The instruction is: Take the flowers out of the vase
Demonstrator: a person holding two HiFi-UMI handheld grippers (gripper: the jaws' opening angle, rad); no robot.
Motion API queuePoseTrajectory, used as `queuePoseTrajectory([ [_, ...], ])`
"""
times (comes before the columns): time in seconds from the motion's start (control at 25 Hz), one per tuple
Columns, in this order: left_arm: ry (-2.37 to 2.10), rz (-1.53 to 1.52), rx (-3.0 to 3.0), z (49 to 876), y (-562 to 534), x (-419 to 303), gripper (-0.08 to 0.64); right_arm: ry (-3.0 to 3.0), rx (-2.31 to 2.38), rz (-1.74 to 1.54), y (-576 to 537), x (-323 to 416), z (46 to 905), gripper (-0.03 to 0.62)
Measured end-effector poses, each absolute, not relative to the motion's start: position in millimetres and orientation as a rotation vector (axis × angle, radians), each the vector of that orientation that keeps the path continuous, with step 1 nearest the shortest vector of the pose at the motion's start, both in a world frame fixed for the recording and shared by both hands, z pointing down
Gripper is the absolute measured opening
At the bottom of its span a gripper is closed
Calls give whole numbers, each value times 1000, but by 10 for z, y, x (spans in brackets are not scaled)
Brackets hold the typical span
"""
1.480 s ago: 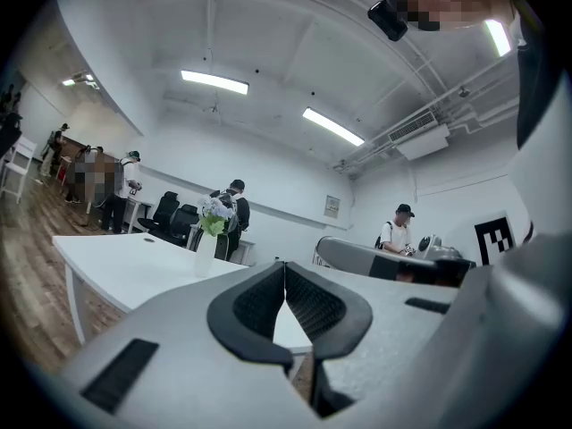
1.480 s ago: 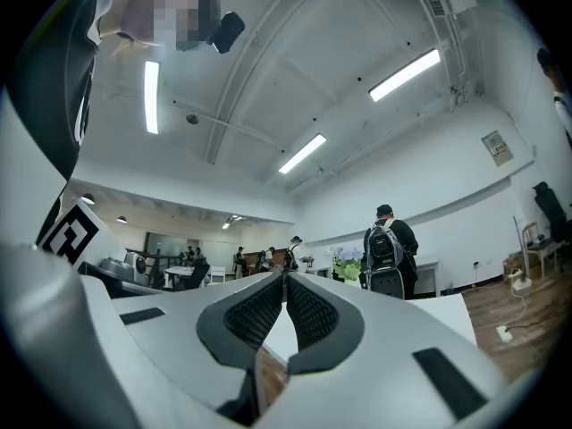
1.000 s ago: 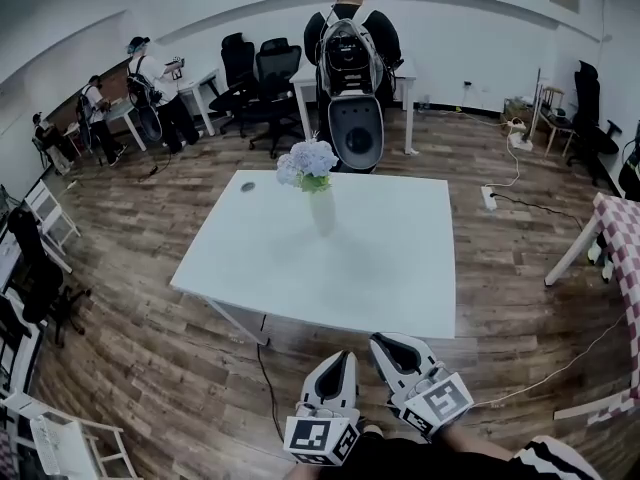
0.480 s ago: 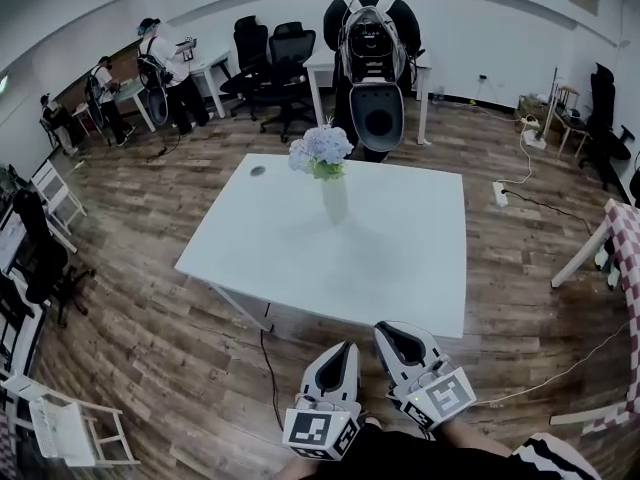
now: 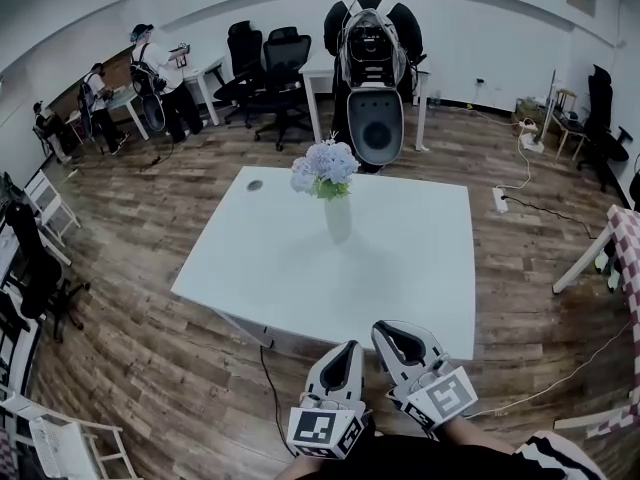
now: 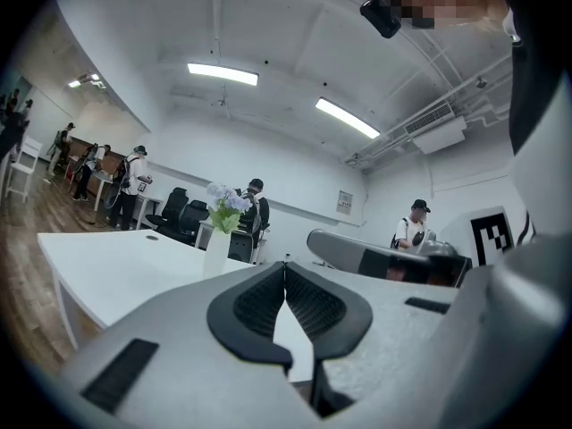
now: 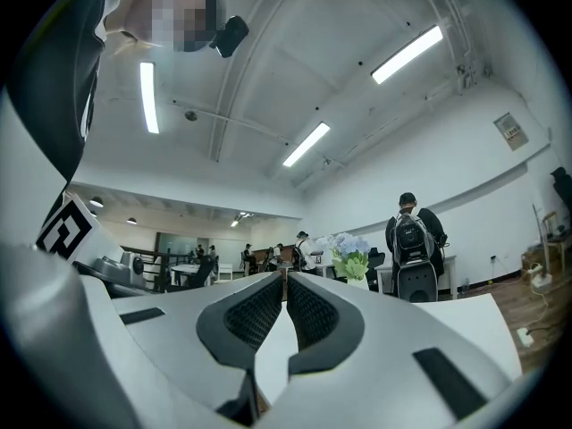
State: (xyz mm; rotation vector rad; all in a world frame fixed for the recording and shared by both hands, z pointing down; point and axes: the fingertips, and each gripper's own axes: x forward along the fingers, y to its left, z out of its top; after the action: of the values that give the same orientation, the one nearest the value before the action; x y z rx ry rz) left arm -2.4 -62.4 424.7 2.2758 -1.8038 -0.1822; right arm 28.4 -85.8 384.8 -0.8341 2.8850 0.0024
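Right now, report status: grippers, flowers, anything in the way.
Left gripper, right gripper shut, empty, short of table. Flowers upright in vase, untouched. Nothing in the way.

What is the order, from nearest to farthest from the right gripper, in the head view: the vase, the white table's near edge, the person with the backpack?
1. White table's near edge, just ahead of the right gripper.
2. Vase, mid-table, toward the far side.
3. Person with the backpack, beyond the far edge.
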Motion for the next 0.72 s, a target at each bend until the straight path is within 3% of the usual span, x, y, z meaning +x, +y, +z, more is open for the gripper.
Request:
queuePoseTrajectory([
  [0.72,-1720,-177,2323,4163,-2052,-927,6,2854,-946,-30,-2164,-520,3759,26],
])
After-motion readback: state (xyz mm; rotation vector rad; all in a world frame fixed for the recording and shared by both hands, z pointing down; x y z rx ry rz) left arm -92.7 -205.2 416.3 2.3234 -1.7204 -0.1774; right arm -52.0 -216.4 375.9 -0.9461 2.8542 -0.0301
